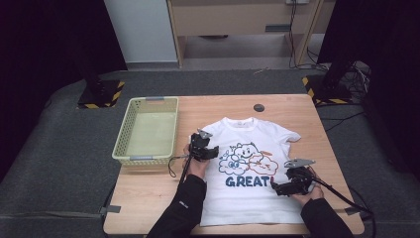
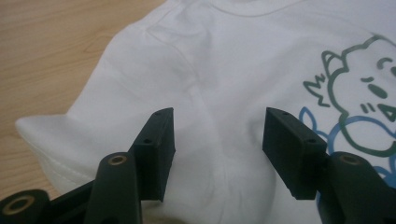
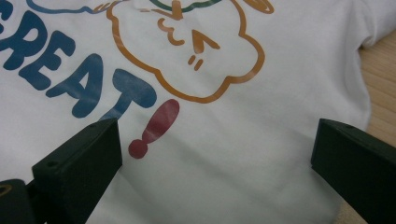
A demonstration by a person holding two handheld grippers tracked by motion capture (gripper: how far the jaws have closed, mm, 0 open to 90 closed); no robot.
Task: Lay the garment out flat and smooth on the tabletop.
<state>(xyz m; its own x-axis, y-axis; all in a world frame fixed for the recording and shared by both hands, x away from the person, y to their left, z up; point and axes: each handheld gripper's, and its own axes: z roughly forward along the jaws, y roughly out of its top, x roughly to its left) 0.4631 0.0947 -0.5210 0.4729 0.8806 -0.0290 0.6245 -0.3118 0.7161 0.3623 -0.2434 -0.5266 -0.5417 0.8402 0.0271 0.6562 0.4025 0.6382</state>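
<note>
Centrally, a white shirt (image 1: 247,168) lies flat on the table (image 1: 148,198), right of the basket (image 1: 147,130). Left gripper (image 2: 219,144) hovers over the shirt's left sleeve, jaws parted, nothing clamped (fabric beneath). Right gripper (image 3: 215,158), jaws wide apart, sits at the shirt's right edge.

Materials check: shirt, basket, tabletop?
T-shirt: white knit fabric, probably cotton; soft creases, stitched hems, slightly glossy cartoon print. Basket: likely moulded plastic, pale yellow-green, lattice walls. Table: light wood or wood-look laminate; grain lines visible, matte.
</note>
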